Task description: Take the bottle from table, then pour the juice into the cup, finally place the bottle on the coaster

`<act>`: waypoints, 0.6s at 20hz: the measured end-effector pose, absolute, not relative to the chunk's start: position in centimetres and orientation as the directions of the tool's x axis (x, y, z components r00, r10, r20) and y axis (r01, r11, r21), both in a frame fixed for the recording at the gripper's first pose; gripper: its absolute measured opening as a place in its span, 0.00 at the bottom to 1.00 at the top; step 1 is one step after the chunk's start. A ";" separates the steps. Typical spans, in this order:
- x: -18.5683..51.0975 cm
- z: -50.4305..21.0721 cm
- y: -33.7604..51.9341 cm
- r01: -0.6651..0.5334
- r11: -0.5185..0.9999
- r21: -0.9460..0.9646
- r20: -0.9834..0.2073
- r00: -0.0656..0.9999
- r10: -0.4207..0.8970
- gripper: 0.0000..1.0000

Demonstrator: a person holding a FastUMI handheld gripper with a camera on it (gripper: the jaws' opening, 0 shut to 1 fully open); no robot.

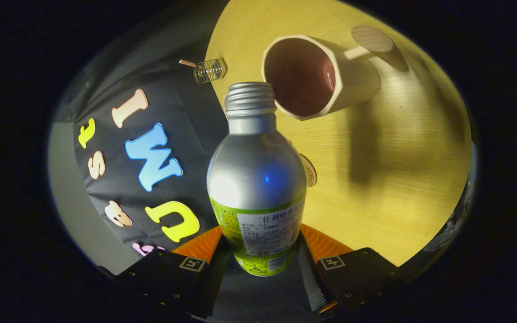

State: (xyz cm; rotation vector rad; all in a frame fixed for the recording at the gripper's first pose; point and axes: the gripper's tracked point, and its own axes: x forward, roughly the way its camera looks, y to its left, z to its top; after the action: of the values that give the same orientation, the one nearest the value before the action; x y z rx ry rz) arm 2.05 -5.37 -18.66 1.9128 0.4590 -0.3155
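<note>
Through the camera riding on my gripper [258,258], I saw my two fingers clenched on the silver aluminium bottle with a green-and-white label [256,179], one finger pressing each side of its labelled lower body, so the bottle sat squarely between them and pointed straight ahead. Its threaded neck was uncapped, and the open mouth lay just beside the rim of the cream-coloured faceted ceramic cup with a dark reddish-brown inside [319,76], right at the near edge of that rim; whether the two touched I could not tell. The whole scene was tilted in my view, the cup's opening turned toward me on the pale yellow wooden table [388,179]. Its handle stuck out on the far side, and a long shadow from the cup fell across the wood. A small round coaster [310,170] peeked out from behind the bottle's shoulder, mostly hidden by it. Beyond the bottle's mouth, near the table's edge by the black cloth wall, stood a small wire-mesh cage-like object [210,70].
</note>
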 end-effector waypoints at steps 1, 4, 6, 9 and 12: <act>1.9 -19.6 -5.4 0.466 -0.285 0.838 -0.441 0.885 0.150 0.77; 1.6 -21.9 -5.5 0.480 -0.134 0.867 -0.469 0.877 0.107 0.77; 1.3 -23.0 -5.5 0.487 -0.041 0.873 -0.483 0.872 0.078 0.77; 1.0 -24.3 -5.7 0.489 0.107 0.865 -0.495 0.868 0.035 0.77; 0.6 -26.0 -6.4 0.498 0.275 0.822 -0.516 0.857 -0.011 0.77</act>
State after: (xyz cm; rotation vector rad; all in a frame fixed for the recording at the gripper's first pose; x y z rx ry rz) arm 0.56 -6.39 -26.03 1.2556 0.4565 -0.3584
